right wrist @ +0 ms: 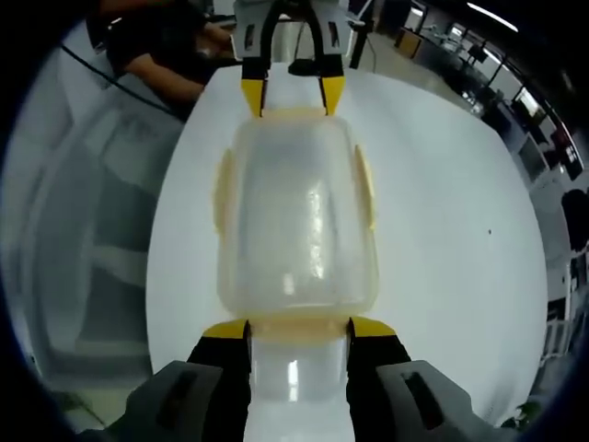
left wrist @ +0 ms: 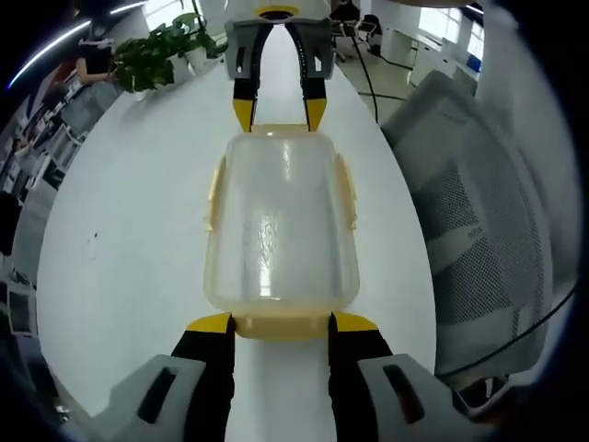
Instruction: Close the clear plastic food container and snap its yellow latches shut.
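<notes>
Left gripper view: the clear container (left wrist: 279, 226) lies lengthwise on the white table (left wrist: 129, 230), lid already seated on the body. On its left long side a yellow latch (left wrist: 216, 193) stands slightly out from the wall, and the matching latch (left wrist: 347, 189) on the right does the same, so I judge neither side is snapped down yet. The left gripper (left wrist: 281, 324) has its yellow-tipped jaws apart, one at each corner of the near end tab, touching or just short of it; I cannot tell which. At the far end the right gripper (left wrist: 278, 112) meets the opposite tab the same way. The two tools bracket the box end to end, which in my judgement holds it against sliding while the latches are pressed.

Right gripper view: the same arrangement from the other end. The container (right wrist: 294, 221) fills the middle, side latches (right wrist: 224, 189) flared a little off the walls. The right gripper (right wrist: 299, 330) has its jaws apart astride the near end tab, clamped on nothing. The left gripper (right wrist: 293, 95) stands opposite with its jaws apart.

The table is smooth, glossy and otherwise bare near the box, so the container could skid if pushed from one end alone. The room is an open office: a potted plant (left wrist: 156, 51) on the table's far left, a grey mesh chair (left wrist: 479, 230) beside the right edge, and a seated person (right wrist: 166, 55) at the table's end.
</notes>
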{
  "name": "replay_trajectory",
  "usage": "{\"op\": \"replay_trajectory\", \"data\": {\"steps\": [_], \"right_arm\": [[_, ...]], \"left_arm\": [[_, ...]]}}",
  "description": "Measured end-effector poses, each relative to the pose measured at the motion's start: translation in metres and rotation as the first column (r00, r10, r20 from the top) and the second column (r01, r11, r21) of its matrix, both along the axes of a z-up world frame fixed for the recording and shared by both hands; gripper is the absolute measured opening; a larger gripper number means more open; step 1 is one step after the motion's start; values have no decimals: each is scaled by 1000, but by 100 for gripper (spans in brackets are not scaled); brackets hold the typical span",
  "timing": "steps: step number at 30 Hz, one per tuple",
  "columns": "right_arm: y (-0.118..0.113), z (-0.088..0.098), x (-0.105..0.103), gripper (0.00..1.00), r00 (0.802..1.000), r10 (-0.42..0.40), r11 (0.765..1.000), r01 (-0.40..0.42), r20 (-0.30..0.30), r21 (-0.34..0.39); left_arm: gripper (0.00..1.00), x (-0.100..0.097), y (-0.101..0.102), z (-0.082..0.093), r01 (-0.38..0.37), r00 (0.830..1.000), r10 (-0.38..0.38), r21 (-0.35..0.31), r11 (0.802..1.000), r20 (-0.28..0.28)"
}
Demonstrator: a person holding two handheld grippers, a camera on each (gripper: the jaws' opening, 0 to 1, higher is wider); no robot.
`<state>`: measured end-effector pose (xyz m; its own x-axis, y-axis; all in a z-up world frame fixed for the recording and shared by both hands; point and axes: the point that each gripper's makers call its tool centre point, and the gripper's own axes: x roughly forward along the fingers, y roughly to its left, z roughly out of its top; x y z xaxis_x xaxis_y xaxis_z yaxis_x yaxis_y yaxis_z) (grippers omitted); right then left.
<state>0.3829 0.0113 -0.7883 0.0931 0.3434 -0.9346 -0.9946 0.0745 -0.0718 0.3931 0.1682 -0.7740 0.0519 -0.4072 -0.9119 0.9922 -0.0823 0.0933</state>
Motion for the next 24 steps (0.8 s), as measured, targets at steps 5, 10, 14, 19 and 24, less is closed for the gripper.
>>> {"op": "replay_trajectory", "data": {"steps": [5,10,14,19,24], "right_arm": [[-9,-1,-3,39,1000,-12,1000,12,-4,0],[-20,0,-4,39,1000,-24,1000,24,-2,-5],[-29,1,-4,39,999,-33,999,33,-2,-7],[-39,3,-5,39,999,-40,999,40,1,-7],[-48,3,-5,39,999,-47,999,47,2,-7]], "left_arm": [[39,-1,-11,-1,14,1000,-14,-2,1000,-1],[39,-1,-21,-1,21,1000,-21,-2,1000,-3],[39,0,-30,0,29,1000,-29,-5,1000,-1],[39,0,-39,2,37,999,-37,-4,999,1],[39,1,-49,3,45,999,-45,-7,999,2]]}}
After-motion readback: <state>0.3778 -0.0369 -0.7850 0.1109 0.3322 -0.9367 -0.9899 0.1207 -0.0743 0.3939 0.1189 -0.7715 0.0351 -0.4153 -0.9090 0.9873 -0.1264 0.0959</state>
